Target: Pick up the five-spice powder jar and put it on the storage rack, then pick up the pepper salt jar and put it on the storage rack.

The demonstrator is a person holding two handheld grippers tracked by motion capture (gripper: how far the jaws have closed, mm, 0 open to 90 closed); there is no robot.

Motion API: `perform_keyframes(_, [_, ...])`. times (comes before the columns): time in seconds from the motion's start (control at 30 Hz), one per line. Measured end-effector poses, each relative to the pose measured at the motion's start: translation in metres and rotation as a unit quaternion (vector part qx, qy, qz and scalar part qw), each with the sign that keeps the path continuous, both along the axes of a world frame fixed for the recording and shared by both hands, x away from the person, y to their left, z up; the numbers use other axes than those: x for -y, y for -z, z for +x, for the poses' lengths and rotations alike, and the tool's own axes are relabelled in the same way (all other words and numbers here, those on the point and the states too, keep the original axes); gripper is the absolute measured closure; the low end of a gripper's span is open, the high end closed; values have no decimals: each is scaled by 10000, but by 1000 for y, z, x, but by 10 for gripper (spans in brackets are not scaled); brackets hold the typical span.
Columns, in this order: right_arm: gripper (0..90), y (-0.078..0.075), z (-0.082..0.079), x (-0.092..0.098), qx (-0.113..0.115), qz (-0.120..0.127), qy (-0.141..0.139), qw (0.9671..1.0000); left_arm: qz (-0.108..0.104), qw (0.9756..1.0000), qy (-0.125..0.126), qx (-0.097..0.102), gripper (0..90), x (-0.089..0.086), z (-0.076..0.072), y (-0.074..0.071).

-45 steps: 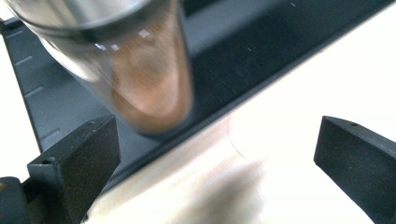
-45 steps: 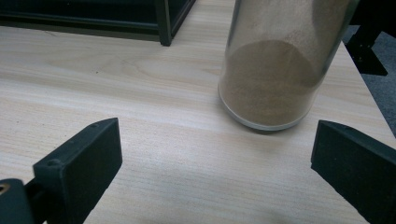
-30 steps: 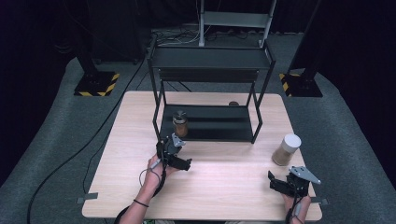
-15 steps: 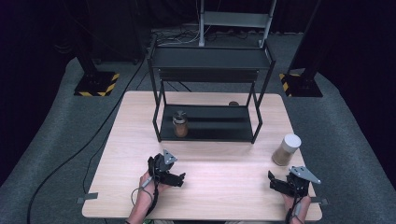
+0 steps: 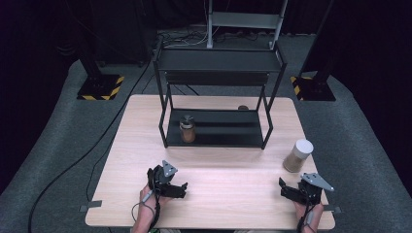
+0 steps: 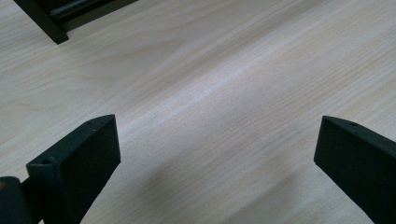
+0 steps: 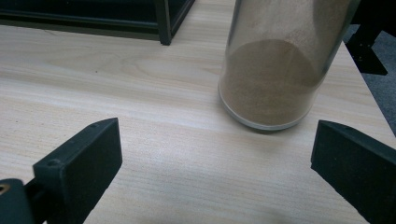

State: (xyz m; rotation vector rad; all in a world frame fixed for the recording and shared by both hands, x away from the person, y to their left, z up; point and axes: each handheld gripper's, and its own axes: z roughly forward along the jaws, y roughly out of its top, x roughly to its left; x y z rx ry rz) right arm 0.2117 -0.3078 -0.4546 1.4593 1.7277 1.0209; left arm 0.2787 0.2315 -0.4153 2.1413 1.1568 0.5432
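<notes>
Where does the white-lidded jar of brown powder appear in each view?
High view: jar stands on the table's right side, just ahead of the right hand-held gripper.
Left gripper view: not in it.
Right gripper view: jar fills the upper right, ahead of open jaws.
Shared landmark: the black shelf frame, its foot on the table.

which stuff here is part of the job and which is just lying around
In the job:
- clear jar of brown powder with a white lid, just ahead of the open right gripper
- small brown jar with a dark lid on the black metal shelf rack's bottom shelf
- open left gripper

Lying about:
- small dark round thing behind the rack
</notes>
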Motion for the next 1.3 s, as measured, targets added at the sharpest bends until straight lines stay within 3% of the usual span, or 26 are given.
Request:
perform_keyframes(0.53, [7, -1, 1, -1, -32, -38, 12, 10000, -84, 9999, -90, -78, 1, -6, 0, 14])
perform_keyframes(0.73, [6, -2, 2, -2, -62, -61, 26, 10000, -318, 9994, -108, -111, 1, -14, 1, 20])
perform_keyframes(0.97, [0, -3, 2, -6, -92, -114, 110, 9998, -352, 9993, -98, -52, 0, -15, -1, 22])
perform_keyframes(1.13, [0, -3, 1, -8, -42, -136, 161, 9998, -356, 9993, -100, -51, 0, -15, -1, 22])
perform_keyframes(1.3, [0, -13, 3, -6, 218, -165, 209, 9994, -357, 9993, -97, -50, 0, -15, -1, 22])
